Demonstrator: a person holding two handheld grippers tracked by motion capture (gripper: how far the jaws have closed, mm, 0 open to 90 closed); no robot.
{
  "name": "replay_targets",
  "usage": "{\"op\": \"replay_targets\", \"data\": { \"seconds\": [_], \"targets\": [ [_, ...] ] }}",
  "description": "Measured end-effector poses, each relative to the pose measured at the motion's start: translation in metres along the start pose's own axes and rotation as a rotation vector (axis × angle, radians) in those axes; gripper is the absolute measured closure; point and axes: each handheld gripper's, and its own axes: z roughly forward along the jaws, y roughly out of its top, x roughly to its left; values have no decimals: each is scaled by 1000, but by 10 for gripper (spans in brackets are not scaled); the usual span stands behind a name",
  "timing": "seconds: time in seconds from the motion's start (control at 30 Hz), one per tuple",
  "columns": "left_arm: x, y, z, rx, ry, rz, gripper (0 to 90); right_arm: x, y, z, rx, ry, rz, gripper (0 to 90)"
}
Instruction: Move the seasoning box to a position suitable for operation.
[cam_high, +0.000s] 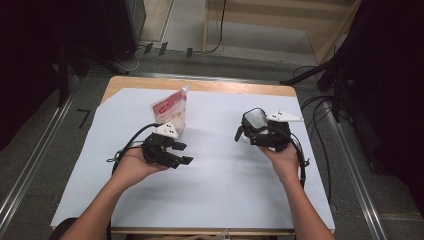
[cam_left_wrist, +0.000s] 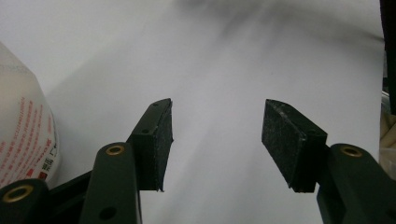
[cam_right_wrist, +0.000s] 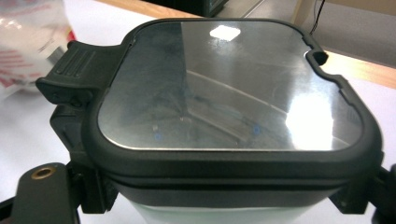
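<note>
A clear pouch with a red label (cam_high: 170, 107) stands upright at the back left of the white sheet (cam_high: 220, 175). My left gripper (cam_high: 182, 152) hovers just in front of it, open, with nothing between its pads (cam_left_wrist: 217, 135); the pouch (cam_left_wrist: 23, 135) sits at the left edge of the left gripper view. My right gripper (cam_high: 252, 132) is shut on a box-shaped container with a black-rimmed, shiny lid (cam_high: 255, 119), held above the sheet at the right. In the right gripper view the lid (cam_right_wrist: 229, 84) has a latch tab at its left, the jaws clamp the container's sides, and the pouch (cam_right_wrist: 28, 28) lies blurred behind.
The white sheet covers a wooden table (cam_high: 200, 84). Black cables (cam_high: 320, 125) trail off the table's right edge. Beyond the far edge stand dark equipment (cam_high: 115, 30) and a wooden frame (cam_high: 280, 20) on the floor.
</note>
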Motion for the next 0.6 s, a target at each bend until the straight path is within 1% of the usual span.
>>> {"op": "replay_targets", "data": {
  "seconds": [0.07,0.1,0.13,0.17,0.23,0.27,0.3,0.33,0.37,0.4,0.43,0.47,0.5,0.53,0.57,0.6],
  "targets": [
    [0,0,1,-6,0,-2,443,2,-1,-2,3,1,-5,157],
    [1,1,1,-11,-8,-5,444,4,-2,-4,1,1,-8,157],
    [1,1,2,-11,-8,-7,448,8,-6,-6,11,6,-5,157],
    [1,1,2,-11,-8,-7,453,8,-6,-6,11,6,-5,157],
    [1,2,3,-11,-12,-3,455,14,-10,-9,16,16,1,158],
    [1,2,3,-7,-9,-3,455,14,-10,-9,16,16,1,158],
    [1,2,5,-5,-12,-1,454,19,-14,-9,25,22,-1,159],
    [1,2,5,-5,-12,-1,454,19,-14,-9,25,22,-1,159],
    [1,2,6,3,-12,-2,453,23,-17,-7,39,33,-9,159],
    [1,2,6,3,-12,-2,452,23,-17,-7,39,33,-9,159],
    [1,2,6,4,-11,0,452,26,-20,-3,58,46,-34,159],
    [1,2,6,1,-12,0,451,28,-20,-1,67,51,-40,160],
    [1,2,6,-1,-14,-1,451,29,-21,1,79,49,-51,160],
    [1,2,7,-3,-14,-2,451,29,-21,1,79,49,-51,160],
    [2,1,6,5,-14,5,451,31,-23,5,94,52,-57,160],
    [2,1,6,2,-14,-2,451,32,-24,6,105,54,-61,160]
  ]
}}
